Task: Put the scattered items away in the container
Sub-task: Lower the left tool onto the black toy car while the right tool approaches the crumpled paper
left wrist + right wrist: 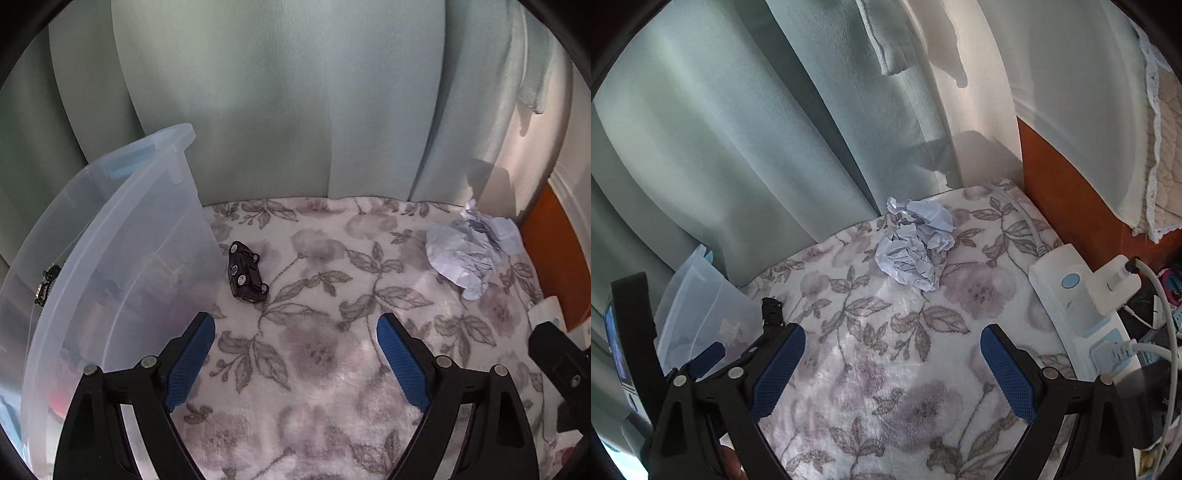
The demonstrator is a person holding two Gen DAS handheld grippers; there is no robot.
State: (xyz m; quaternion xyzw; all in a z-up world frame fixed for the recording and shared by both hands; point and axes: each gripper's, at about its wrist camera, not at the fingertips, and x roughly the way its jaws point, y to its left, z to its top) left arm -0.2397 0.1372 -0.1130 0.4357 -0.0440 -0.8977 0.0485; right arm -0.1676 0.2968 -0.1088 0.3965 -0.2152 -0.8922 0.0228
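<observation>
Hovering over floral blanket (317, 354): left tool (295, 325) spread wide, empty, toy car (246, 272) overturned just beside clear plastic container (122, 236); right tool (893, 338) likewise apart, crumpled paper (916, 245) ahead near curtain (738, 147).

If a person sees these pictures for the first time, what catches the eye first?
Probably the crumpled paper ball, pale on the flowered blanket near the curtain. Next, the small black toy car lying overturned, wheels up, beside the clear plastic container on the left.
</observation>
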